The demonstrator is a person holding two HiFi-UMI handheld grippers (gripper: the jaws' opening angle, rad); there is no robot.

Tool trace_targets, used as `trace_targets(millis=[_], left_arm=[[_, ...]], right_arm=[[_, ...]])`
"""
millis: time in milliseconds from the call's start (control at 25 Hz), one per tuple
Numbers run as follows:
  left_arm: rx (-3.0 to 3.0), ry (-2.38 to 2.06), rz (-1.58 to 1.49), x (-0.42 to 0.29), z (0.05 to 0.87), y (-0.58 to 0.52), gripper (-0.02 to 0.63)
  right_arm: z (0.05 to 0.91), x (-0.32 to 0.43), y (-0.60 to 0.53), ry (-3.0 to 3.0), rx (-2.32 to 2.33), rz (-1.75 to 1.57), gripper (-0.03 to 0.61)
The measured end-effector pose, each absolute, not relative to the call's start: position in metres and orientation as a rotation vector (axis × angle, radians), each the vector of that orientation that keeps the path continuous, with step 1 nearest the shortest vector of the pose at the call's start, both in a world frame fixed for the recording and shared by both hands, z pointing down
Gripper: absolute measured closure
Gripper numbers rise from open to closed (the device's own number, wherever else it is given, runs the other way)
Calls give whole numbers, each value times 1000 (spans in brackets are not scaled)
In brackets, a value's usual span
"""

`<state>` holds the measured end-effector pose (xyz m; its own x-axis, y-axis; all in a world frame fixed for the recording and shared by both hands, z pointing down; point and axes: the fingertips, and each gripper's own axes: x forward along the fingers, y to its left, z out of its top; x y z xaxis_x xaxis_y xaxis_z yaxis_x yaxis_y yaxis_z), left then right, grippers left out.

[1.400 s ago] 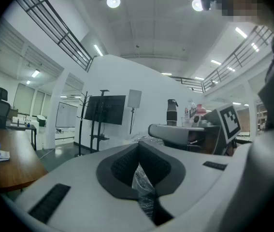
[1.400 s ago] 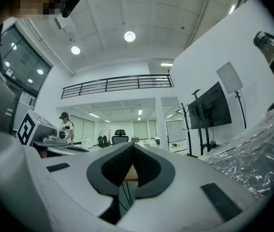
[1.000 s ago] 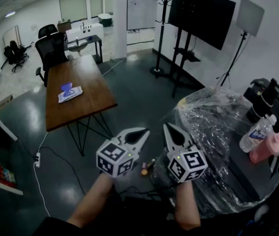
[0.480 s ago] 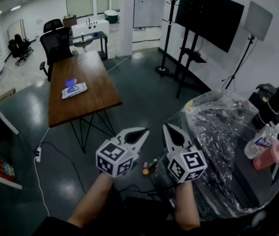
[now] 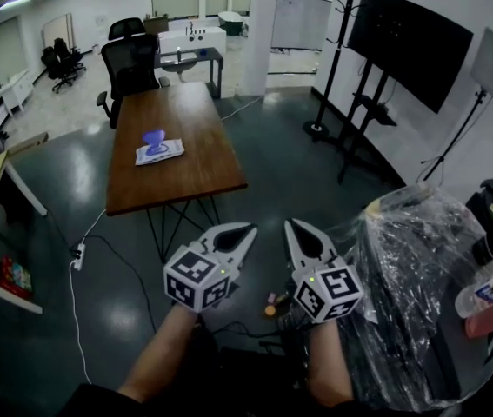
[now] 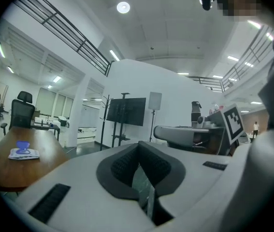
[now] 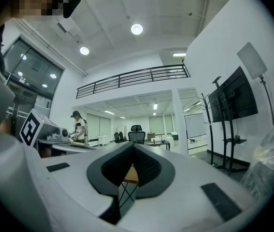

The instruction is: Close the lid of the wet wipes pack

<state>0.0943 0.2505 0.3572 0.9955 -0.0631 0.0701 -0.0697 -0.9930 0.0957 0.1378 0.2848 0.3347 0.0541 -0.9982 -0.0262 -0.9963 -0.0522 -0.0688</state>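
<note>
Swung round a bit: left hand-held gripper [image 5: 248, 230] and right hand-held gripper [image 5: 290, 226] both clenched empty, wipes pack [image 5: 159, 151] well ahead on tabletop [image 5: 204, 165].

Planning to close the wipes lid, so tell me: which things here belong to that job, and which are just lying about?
For the job: wet wipes pack, lid up; wooden table under it; left gripper; right gripper.
Lying about: office chair; TV; coat rack; water bottle; plastic-wrapped table.
</note>
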Motion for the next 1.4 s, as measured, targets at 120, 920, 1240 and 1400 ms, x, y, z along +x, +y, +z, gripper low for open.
trace_targets(millis=[120,920,1240,1400], left_arm=[[3028,-172,110,83,362,217,609],[2964,-432,125,25,366,-30,609],[2934,-483,144,17,374,-95,609],[2912,-538,150,20,382,-129,609]], right_arm=[[339,129,251,2166,-2192,-60,569],[340,75,0,2389,-2028,-87,569],[346,67,-66,2443,-1985,-109,569],[352,74,-100,2463,-1969,-132,569]])
